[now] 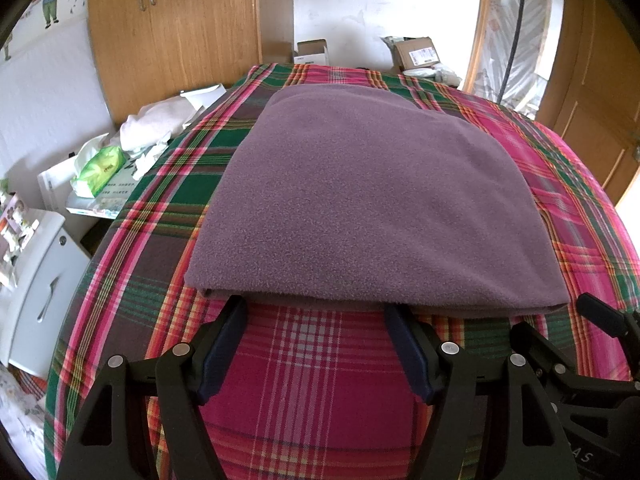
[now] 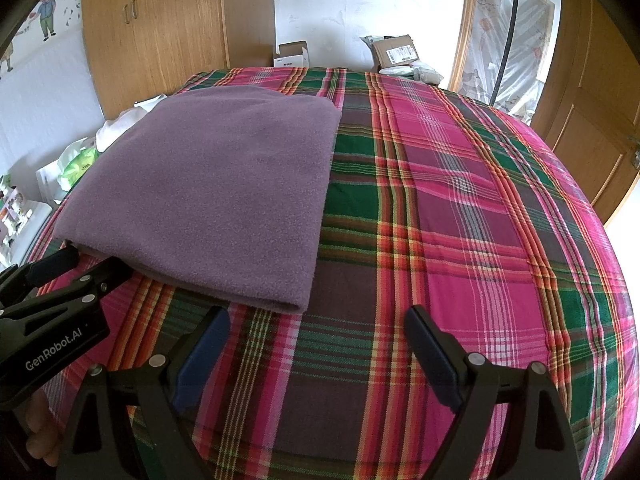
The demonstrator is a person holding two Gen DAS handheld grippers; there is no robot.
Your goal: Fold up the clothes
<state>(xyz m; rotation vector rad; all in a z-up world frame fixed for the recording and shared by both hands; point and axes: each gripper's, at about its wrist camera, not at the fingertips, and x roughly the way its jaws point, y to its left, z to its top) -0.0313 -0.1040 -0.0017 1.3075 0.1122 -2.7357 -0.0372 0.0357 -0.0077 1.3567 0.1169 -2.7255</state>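
Fleece: purple garment (image 1: 360,200), already folded into a thick rectangle, lying flat on the plaid bedspread (image 1: 312,380), towards the bed's left side in the right wrist view.
Left gripper (image 1: 316,308): jaws spread wide, holding nothing; fingertips (image 1: 236,308) touch or slip just under the near edge of the fleece, which of the two I cannot tell.
Right gripper (image 2: 316,316): jaws wide, empty, over bare plaid just beside the garment's near right corner (image 2: 298,304), apart from it.
Risk, layers: near edge shows stacked layers; a pinch from the left would likely catch only the top or bottom one, and the fold could peel open when lifted.
Risk, uneven lift: the right tool is off the cloth; if only the left raises its side, the rectangle would probably skew or slide.
Risk, snag: low fingertips could pinch the bedspread along with the fleece.
Surface: soft bed, pink, green and orange checks, smooth, few wrinkles.
Room: wooden wardrobe (image 1: 172,32) behind; cardboard boxes (image 1: 416,54) at the far end; wooden door (image 2: 592,120) on the right; green tissue pack (image 1: 100,170) on cluttered white furniture to the left.
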